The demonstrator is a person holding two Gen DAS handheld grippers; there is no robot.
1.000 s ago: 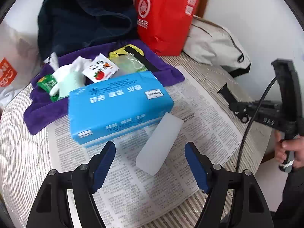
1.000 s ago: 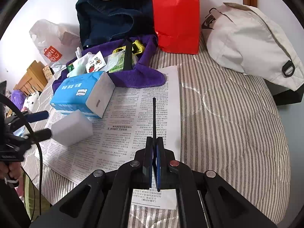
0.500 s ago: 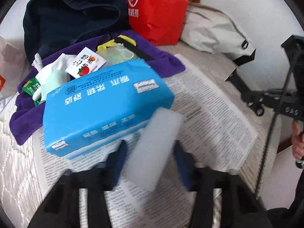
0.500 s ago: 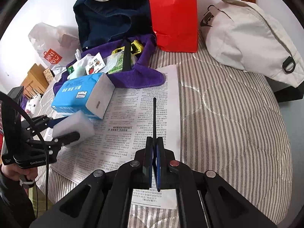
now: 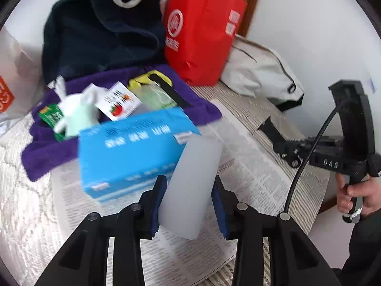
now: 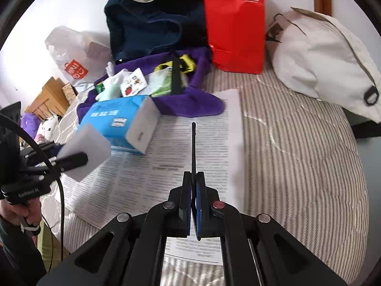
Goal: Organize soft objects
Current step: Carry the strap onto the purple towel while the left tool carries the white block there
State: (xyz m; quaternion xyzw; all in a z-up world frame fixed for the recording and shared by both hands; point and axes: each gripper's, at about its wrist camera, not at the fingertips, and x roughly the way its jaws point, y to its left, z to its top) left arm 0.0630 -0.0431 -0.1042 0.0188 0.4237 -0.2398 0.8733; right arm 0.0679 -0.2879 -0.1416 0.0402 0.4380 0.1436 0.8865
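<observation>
A striped bed cover (image 6: 297,147) carries a spread newspaper (image 6: 181,152), and at the back a red bag (image 5: 202,35) stands upright between a dark navy garment (image 5: 102,28) and a cream fabric bag (image 6: 328,54) lying slumped on its side. A translucent white plastic bag with an orange logo (image 6: 73,52) sits by the wall beside the navy garment. Past the bed's edge in the right wrist view are wooden furniture (image 6: 47,97) and a purple plush toy (image 6: 29,122) next to a white one (image 6: 47,125).
</observation>
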